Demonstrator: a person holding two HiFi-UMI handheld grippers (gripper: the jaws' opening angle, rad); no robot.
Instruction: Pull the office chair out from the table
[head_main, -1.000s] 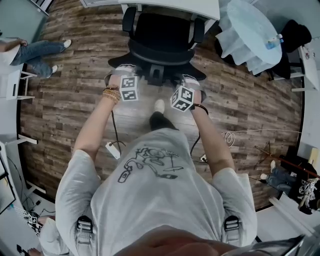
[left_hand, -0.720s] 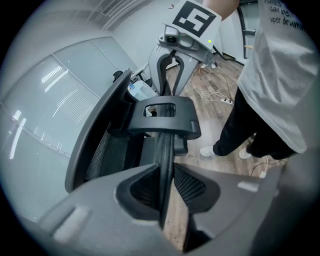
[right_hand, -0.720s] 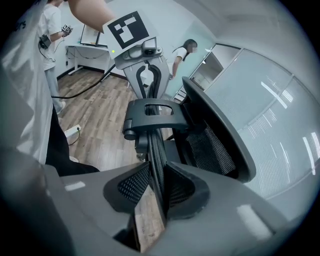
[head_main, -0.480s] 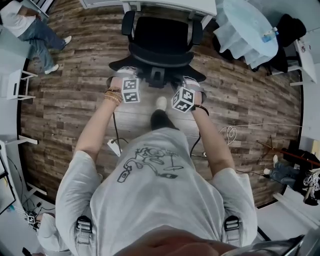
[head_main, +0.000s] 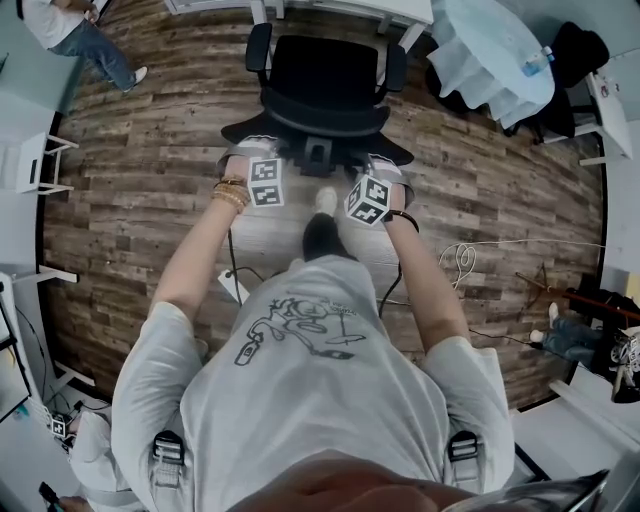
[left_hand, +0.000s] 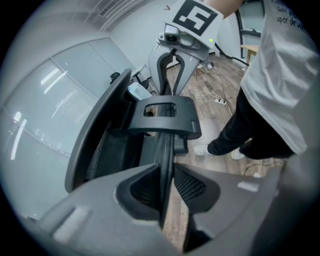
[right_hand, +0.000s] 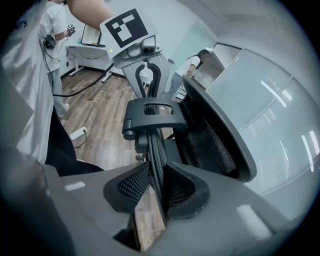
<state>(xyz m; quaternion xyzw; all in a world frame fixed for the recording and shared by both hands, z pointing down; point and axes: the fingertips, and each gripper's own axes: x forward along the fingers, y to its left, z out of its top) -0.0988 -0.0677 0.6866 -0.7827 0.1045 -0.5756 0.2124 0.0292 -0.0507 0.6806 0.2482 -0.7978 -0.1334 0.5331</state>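
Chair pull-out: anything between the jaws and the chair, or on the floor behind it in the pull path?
Nothing at the grip: the left gripper and right gripper are shut on the office chair backrest edge. Behind it, the person's foot stands in the path. A black cable and power strip lie further back.

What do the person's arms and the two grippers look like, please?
Each gripper, the left claw and the right claw, is dark grey with mesh-textured black pads and a white cube of black square markers. The person wears a light grey short-sleeved T-shirt, gold-coloured bracelets on the left wrist, a dark band on the right.
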